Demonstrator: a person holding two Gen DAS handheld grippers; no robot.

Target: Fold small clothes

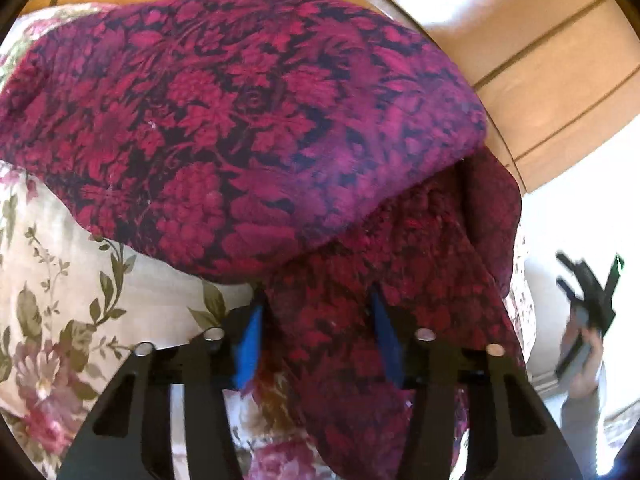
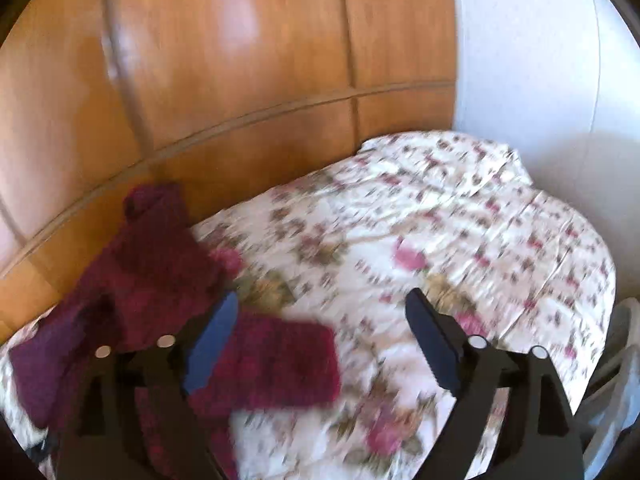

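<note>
A dark red garment with a black floral pattern fills the left wrist view, lifted and draped over the floral bedspread. My left gripper is shut on a hanging fold of this garment, the cloth pinched between its blue pads. In the right wrist view the same garment lies at the bed's left side, one part spread flat. My right gripper is open and empty above the bedspread, its jaws wide apart. The right gripper also shows in the left wrist view, held in a hand.
A wooden wardrobe stands close behind the bed. A white wall is at the right. Something white lies past the bed's right edge.
</note>
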